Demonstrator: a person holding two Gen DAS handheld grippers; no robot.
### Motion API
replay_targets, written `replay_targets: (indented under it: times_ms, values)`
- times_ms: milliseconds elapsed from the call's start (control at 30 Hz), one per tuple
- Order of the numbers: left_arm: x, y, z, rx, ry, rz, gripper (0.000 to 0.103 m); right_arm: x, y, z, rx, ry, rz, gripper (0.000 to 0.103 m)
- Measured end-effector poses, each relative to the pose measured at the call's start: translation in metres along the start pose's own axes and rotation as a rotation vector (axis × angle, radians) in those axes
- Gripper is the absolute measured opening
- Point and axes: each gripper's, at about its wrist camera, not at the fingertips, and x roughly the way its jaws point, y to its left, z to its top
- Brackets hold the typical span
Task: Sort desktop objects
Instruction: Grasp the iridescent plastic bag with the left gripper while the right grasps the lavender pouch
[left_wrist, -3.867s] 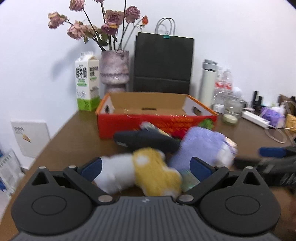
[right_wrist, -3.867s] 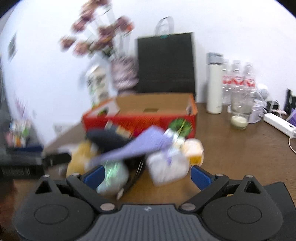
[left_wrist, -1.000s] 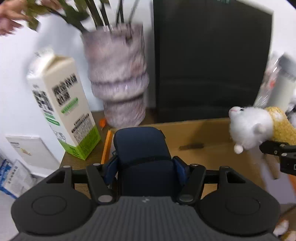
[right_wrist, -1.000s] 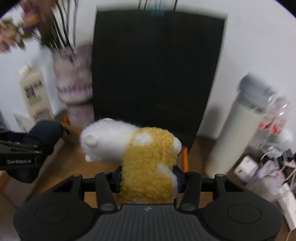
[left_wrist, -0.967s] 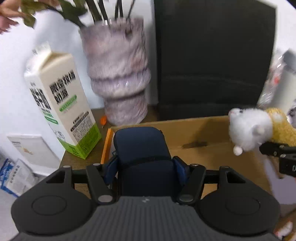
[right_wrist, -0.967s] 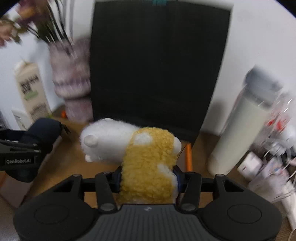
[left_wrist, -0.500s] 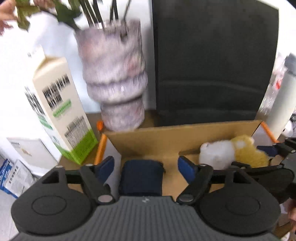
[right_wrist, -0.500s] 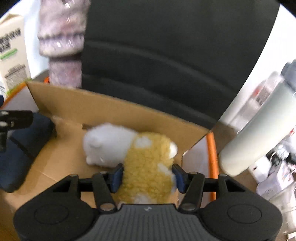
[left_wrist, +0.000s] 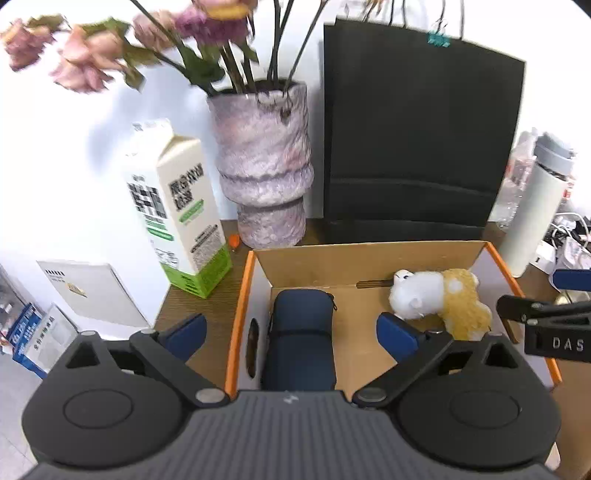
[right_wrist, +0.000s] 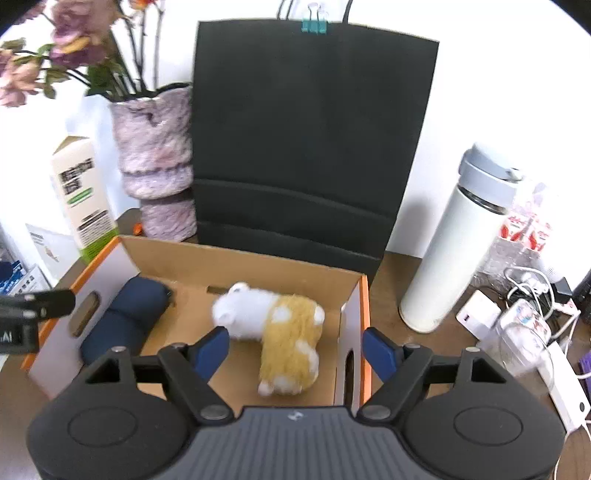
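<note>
An open cardboard box (left_wrist: 369, 254) with orange edges stands on the desk; it also shows in the right wrist view (right_wrist: 236, 266). A dark blue pouch (left_wrist: 301, 339) lies in its left part, also seen in the right wrist view (right_wrist: 122, 321). A white and yellow plush toy (left_wrist: 439, 301) lies in its right part, also in the right wrist view (right_wrist: 277, 332). My left gripper (left_wrist: 290, 330) is open above the pouch and holds nothing. My right gripper (right_wrist: 295, 349) is open above the plush and holds nothing.
Behind the box stand a milk carton (left_wrist: 177, 225), a pink vase (left_wrist: 264, 166) with dried flowers and a black paper bag (left_wrist: 417, 147). A white bottle (right_wrist: 458, 251), cables and a power strip (right_wrist: 561, 376) are to the right.
Both grippers carried their objects over the box, lowered them in and opened. Since half a second ago both have lifted and pulled back, leaving pouch and plush in the box.
</note>
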Motion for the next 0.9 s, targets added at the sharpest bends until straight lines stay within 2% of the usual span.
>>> replay_targets:
  times_ms: [167,300,433,567,667,767,833,900]
  values:
    - [-0.041,-0.002,-0.032,0.002,-0.062,-0.055,0.103,-0.045,0.009,-0.035,-0.026,-0.063,0.053,0.082]
    - [-0.061,-0.009,-0.069,0.035,-0.102,-0.037,0.103,-0.077,0.009,-0.07,0.001,-0.099,0.108,0.084]
    - [-0.08,-0.012,-0.112,0.035,-0.123,-0.063,0.103,-0.098,0.009,-0.11,0.036,-0.123,0.141,0.084]
    - [-0.099,-0.012,-0.158,-0.006,-0.147,-0.101,0.103,-0.113,0.015,-0.153,0.046,-0.147,0.131,0.084]
    - [-0.111,-0.016,-0.198,-0.03,-0.159,-0.077,0.103,-0.124,0.02,-0.189,0.041,-0.171,0.117,0.085]
    - [-0.122,-0.026,-0.236,-0.008,-0.173,-0.045,0.103,-0.132,0.024,-0.225,0.018,-0.189,0.055,0.086]
    - [-0.131,-0.033,-0.259,0.013,-0.179,-0.078,0.103,-0.138,0.025,-0.248,0.011,-0.205,0.019,0.086]
    - [-0.139,-0.039,-0.277,0.042,-0.177,-0.144,0.103,-0.147,0.023,-0.271,0.007,-0.231,0.03,0.086]
